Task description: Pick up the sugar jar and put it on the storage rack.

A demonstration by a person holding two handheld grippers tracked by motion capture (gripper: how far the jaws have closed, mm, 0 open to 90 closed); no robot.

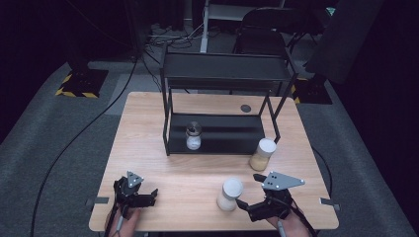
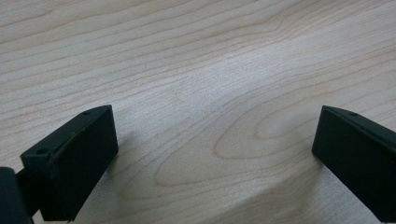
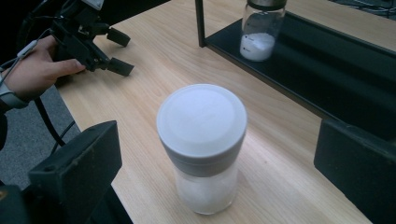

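Right gripper [image 1: 247, 190] sits near the front edge of the light wooden table [image 1: 148, 128], jaws spread either side of the white-lidded clear jar of white powder [image 3: 201, 144], not gripping. Left gripper [image 1: 146, 195], front-left corner, jaws spread, empty. Risk: an off-centre closure could tip the tall jar.

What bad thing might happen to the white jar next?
The right gripper is open around the white jar, not yet gripping. A crooked close might tip this tall jar, since it stands free on the table. It also stands near the table's front edge, so a knock toward the person might send it off.
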